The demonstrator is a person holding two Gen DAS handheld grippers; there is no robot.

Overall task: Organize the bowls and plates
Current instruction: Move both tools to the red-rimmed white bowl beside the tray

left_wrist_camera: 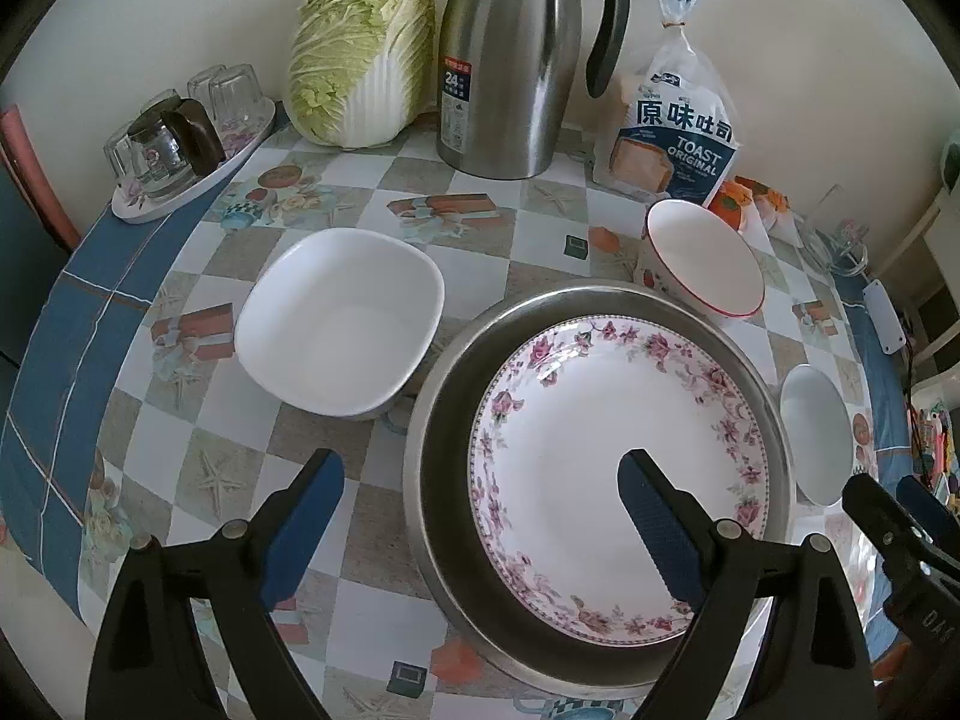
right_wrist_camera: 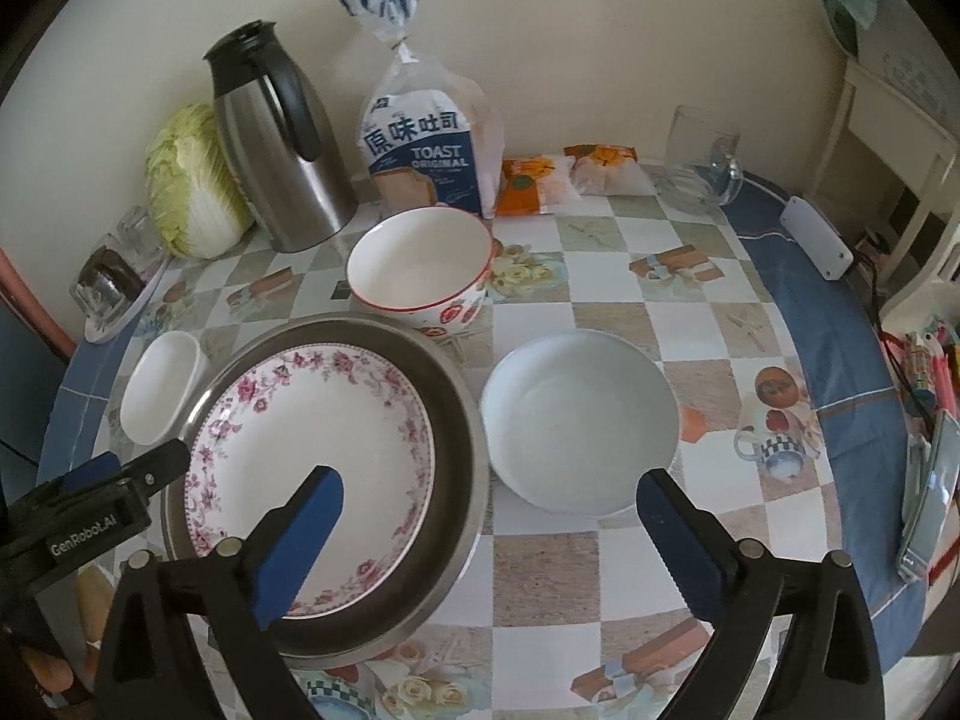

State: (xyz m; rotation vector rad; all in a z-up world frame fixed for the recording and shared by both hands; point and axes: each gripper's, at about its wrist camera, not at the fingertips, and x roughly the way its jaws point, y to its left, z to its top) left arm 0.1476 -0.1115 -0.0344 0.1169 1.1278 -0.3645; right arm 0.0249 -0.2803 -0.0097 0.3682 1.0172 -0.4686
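Flowered plate (left_wrist_camera: pixel 606 450) sits inside metal pan (left_wrist_camera: pixel 444 372) on tabletop (right_wrist_camera: pixel 630 312). Left gripper (left_wrist_camera: pixel 480 516) and right gripper (right_wrist_camera: pixel 489 525): jaws released, nothing held. Stacking step; likely next, grasp round white bowl (right_wrist_camera: pixel 579 426) by its rim.

Both views are lit by soft, even daylight, a little dim and cool in colour. Shadows under the dishes are weak and short. The steel thermos (left_wrist_camera: pixel 504 60) carries a pale vertical reflection, and the floral plate (left_wrist_camera: pixel 618 450) has small glare spots on its rim. The fisheye lens bends the table edge (right_wrist_camera: pixel 864 360) strongly, and the corners go black. Focus is slightly soft everywhere.
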